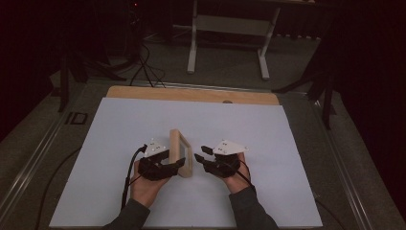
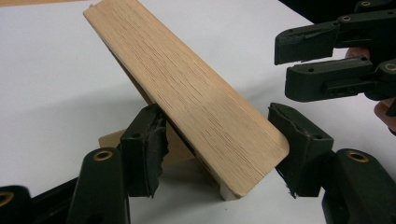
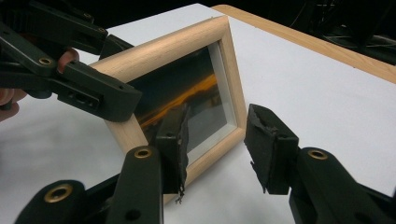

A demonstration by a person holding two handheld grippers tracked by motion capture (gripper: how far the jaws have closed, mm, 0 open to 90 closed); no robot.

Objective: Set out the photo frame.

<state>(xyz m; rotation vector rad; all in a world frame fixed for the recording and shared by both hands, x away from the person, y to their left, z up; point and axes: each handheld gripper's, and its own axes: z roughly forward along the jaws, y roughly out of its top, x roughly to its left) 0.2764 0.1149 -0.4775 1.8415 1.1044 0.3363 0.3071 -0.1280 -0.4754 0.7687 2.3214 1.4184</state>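
We are holding 2 claws over the white sheet (image 1: 143, 124) that is covering most of the wooden worktop (image 1: 191, 94), and a small wooden picture frame (image 1: 181, 152) is standing upright on that sheet between them, near the middle of the worktop's near half.

Our left claw (image 1: 176, 165) is reaching in from the left and is sitting at the frame's near end. In the left gripper view the frame (image 2: 187, 88) is showing its plain wooden back, leaning away, with a prop behind it touching the sheet. The jaws are standing on either side of the frame's near end: the left pad (image 2: 147, 149) is pressing against the back of it, and the right pad (image 2: 299, 140) is sitting just at its edge, so we are reading the left claw as clamped around the frame.

Our right claw (image 1: 200, 155) is hovering just beside the frame's right face, apart from it. In the right gripper view its jaws are spread wide with nothing between them, so it is standing open. There the frame (image 3: 182, 88) is showing its glass front with a dark picture streaked with orange, and the left claw (image 3: 100, 95) is gripping its near upright edge.
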